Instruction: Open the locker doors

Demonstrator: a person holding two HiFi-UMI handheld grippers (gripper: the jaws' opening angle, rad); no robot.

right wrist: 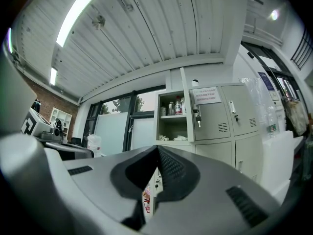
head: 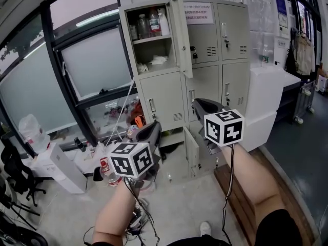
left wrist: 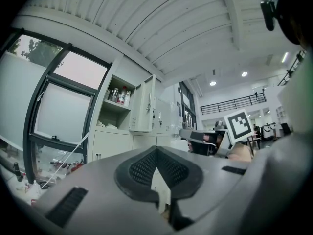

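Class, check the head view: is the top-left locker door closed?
No, the top-left locker door stands swung open, so the bottles inside the compartment show.

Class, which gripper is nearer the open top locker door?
Right. The right gripper is just below the door; the left gripper is lower and further left.
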